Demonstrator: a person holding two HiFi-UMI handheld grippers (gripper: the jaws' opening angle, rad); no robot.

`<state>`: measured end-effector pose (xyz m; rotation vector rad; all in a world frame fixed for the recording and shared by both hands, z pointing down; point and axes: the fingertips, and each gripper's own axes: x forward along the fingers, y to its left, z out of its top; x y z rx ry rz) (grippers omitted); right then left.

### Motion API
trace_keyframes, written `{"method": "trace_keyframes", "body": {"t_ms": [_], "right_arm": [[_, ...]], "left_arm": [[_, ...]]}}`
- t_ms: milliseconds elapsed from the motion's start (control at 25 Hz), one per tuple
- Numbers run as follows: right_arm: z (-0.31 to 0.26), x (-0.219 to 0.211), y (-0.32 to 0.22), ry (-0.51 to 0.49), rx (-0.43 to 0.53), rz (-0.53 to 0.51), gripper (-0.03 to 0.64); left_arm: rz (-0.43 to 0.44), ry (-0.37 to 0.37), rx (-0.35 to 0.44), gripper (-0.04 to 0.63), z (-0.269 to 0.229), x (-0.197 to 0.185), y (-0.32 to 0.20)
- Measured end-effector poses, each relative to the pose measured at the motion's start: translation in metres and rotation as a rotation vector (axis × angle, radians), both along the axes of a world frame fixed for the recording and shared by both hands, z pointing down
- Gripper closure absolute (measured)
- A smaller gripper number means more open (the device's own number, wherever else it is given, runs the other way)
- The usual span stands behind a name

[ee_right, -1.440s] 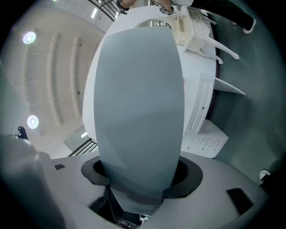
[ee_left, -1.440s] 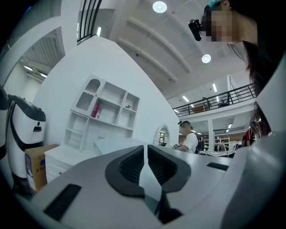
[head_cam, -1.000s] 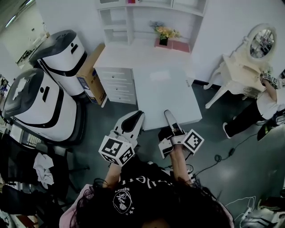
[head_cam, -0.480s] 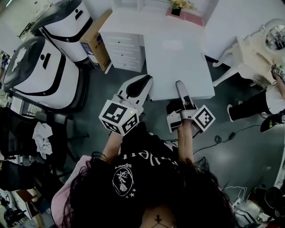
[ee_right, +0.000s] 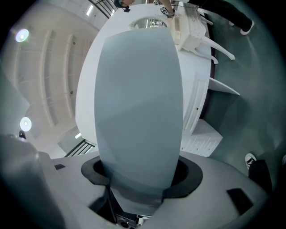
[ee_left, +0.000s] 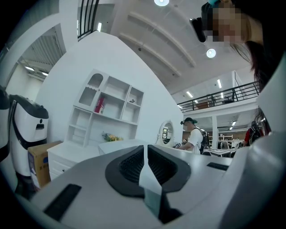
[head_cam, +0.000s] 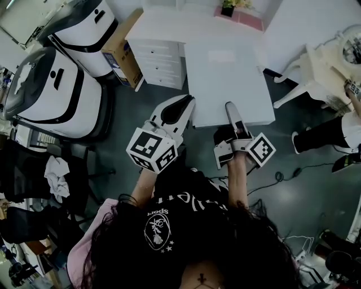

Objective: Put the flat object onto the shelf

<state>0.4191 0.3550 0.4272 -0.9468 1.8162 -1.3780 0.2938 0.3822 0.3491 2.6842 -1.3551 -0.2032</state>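
Dark floor point(head_cam: 141, 107) lay below both grippers, and a white drawer desk point(head_cam: 161, 53) carrying the white shelf unit point(ee_left: 107, 107) stood ahead of them.

1. You held the flat white board point(head_cam: 228, 79) level, by its near edge only, with the rest reaching forward towards the desk.
2. Your left gripper point(head_cam: 183, 105) was clamped on the board close to its near left corner. The sheet showed edge-on between the ribbed pads point(ee_left: 132, 163).
3. Your right gripper point(head_cam: 230, 107) was clenched on the same near edge, further right. The broad face of the board ran straight out from its jaws.
4. The shelf compartments remained well ahead of both grippers, so placement was not yet begun.

Hazards, as judged from this position:
- The long unsupported span could lever the board out of the pads, most likely at the left corner, where the bite looked shallow.
- Uneven travel of the two grippers would twist the board and could cause it to slip.
- The flower pot point(head_cam: 228, 7), beyond the board's far edge, could be struck if you advanced too low.
- A wide board entered at an angle could jam against the shelf uprights.
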Motion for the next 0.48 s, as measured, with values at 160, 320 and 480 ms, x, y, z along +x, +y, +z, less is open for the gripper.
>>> {"method": "trace_keyframes", "body": {"t_ms": [160, 320, 480], "right_arm": [[0.004, -0.01, -0.034, 0.002, -0.015, 0.0, 0.313], [0.007, -0.019, -0.083, 0.006, -0.025, 0.016, 0.313], [0.005, -0.04, -0.146, 0.019, -0.031, 0.035, 0.313]], "left_arm": [[0.009, 0.004, -0.013, 0.559, 0.005, -0.008, -0.036], [0.023, 0.006, -0.015, 0.558, 0.009, -0.019, -0.085], [0.039, 0.012, -0.017, 0.56, 0.007, -0.043, -0.151]]}}
